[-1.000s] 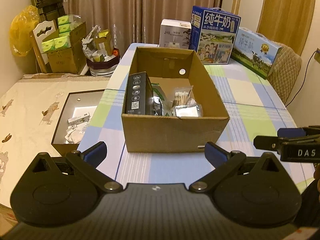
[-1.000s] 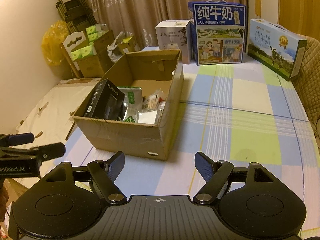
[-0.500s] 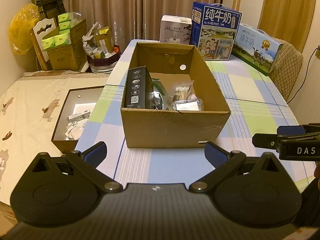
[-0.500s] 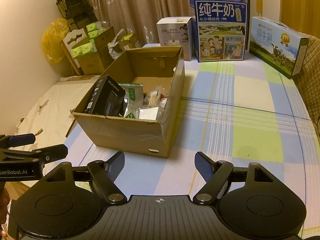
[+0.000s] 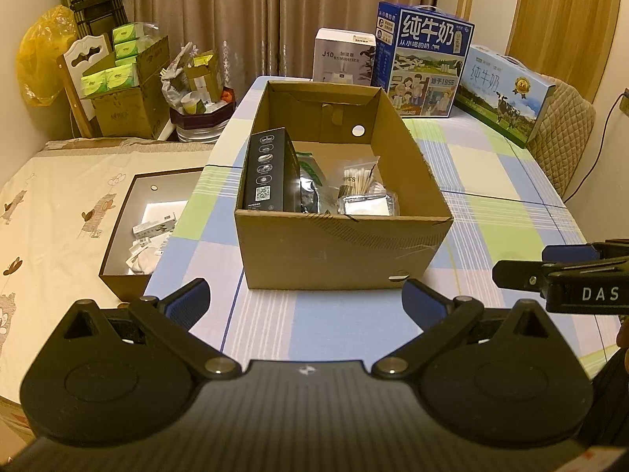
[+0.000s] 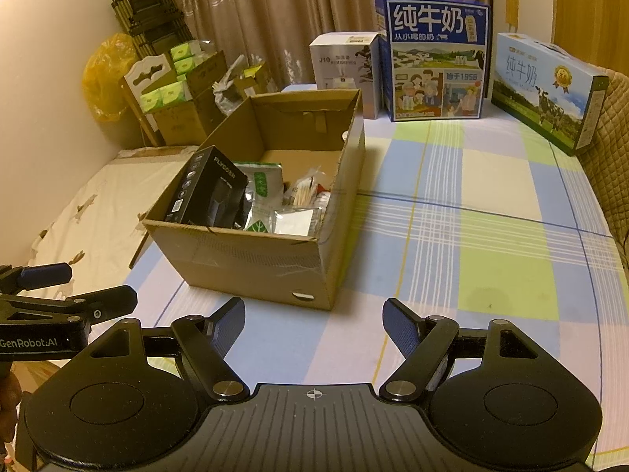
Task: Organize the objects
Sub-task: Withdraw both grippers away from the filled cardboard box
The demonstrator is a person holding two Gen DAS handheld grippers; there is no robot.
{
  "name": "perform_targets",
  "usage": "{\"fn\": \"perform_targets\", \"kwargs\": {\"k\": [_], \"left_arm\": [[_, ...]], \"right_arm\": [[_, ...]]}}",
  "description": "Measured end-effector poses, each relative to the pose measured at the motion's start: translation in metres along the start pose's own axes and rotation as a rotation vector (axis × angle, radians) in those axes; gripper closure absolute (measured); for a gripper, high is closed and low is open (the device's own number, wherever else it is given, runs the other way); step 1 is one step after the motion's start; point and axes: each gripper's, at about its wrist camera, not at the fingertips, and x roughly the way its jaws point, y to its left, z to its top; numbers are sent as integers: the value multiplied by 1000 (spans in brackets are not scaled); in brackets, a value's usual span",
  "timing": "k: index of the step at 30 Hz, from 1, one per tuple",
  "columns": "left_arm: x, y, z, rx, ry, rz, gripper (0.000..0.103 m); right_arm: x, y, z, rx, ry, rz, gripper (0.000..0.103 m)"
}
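Cardboard forms the open box (image 5: pixel 342 251) standing on the checked tablecloth (image 5: pixel 507 232) just ahead of the left gripper (image 5: pixel 306 299), whose blue-padded fingers are spread wide and hold nothing. Inside the box, toward that gripper's left, a black carton (image 5: pixel 267 173) stands upright; a bag of cotton swabs (image 5: pixel 357 179) and a silver packet (image 5: pixel 367 206) lie to its right. The right gripper (image 6: pixel 314 314) also gapes empty, the box ahead and slightly to its left. Beyond the box stand a blue milk carton (image 6: pixel 436 59) and a white humidifier box (image 6: pixel 342 63).
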Motion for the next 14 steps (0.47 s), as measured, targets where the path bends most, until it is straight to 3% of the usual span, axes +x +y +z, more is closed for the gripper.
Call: {"fn": "perform_targets", "kwargs": {"k": [14], "left_arm": [[2, -2, 1, -9, -14, -23, 1]], "right_arm": [[3, -1, -1, -1, 5, 1, 29]]}}
